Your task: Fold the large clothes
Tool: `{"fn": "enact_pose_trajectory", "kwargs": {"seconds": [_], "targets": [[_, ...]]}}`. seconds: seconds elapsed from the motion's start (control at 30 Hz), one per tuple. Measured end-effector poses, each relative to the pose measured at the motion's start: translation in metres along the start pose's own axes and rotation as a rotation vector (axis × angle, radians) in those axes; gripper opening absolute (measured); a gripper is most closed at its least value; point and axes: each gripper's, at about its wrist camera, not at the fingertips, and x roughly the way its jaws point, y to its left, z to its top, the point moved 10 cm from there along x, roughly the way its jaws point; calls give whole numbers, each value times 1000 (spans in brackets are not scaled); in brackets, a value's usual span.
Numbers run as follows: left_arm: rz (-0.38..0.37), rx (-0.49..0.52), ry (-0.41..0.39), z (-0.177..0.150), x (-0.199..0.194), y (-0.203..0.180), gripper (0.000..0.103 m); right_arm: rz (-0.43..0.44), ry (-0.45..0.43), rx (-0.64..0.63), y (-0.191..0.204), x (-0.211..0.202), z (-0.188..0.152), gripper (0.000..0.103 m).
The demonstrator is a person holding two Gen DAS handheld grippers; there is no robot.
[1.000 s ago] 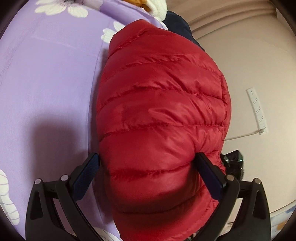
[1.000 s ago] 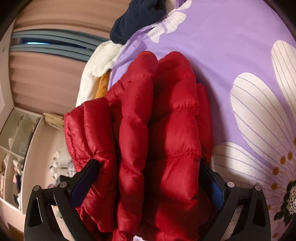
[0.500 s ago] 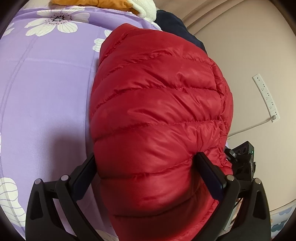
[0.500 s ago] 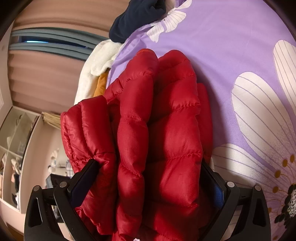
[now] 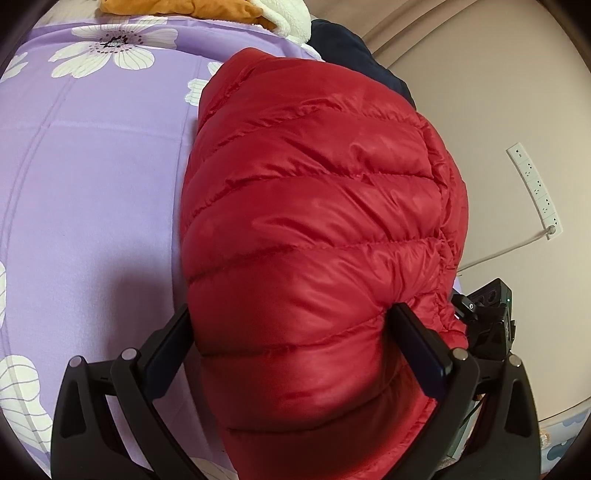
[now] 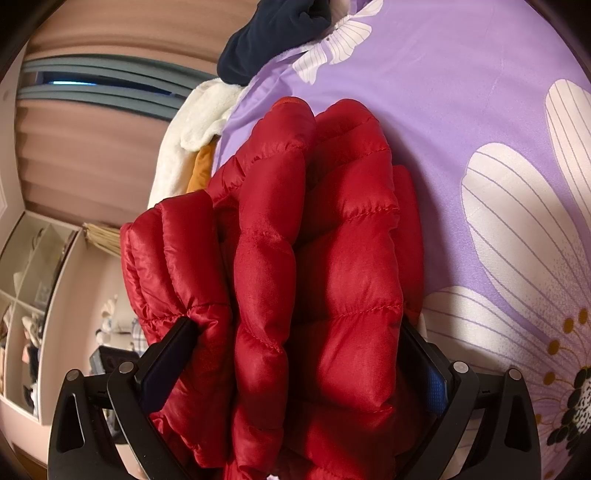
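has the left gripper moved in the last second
Yes. In its own view the power strip on the wall has slid right and down, and more of the purple bedsheet shows, so the left gripper turned.

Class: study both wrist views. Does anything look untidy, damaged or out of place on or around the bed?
No damage shows. The red puffer jacket sits bunched between both grippers. At the purple floral bedspread's edge lie unfolded garments: a navy one, a white fleece, an orange one.

The red puffy jacket [image 5: 317, 236] is shiny, with stitched rows across it. It is folded into thick puffy layers [image 6: 314, 258] bunched side by side. It sits at the edge of the purple flowered bed [image 5: 96, 177], partly lifted off it.
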Motion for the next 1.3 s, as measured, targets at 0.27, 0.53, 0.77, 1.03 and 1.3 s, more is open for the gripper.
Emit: {"fn": "enact_pose_trajectory", "kwargs": {"seconds": [0.27, 0.53, 0.77, 1.03, 1.3], "targets": [[8, 6, -1, 0, 0, -2, 103, 0, -1, 0, 0, 0, 0, 102], [11, 7, -3, -1, 1, -2, 103, -1, -3, -1, 0, 0, 0, 102], [12, 5, -1, -1, 1, -1, 103, 0, -3, -1, 0, 0, 0, 102], [16, 6, -3, 0, 2, -1, 103, 0, -2, -2, -1, 0, -1, 102], [28, 9, -5, -1, 3, 0, 103, -12, -2, -12, -3, 0, -1, 102]]}}
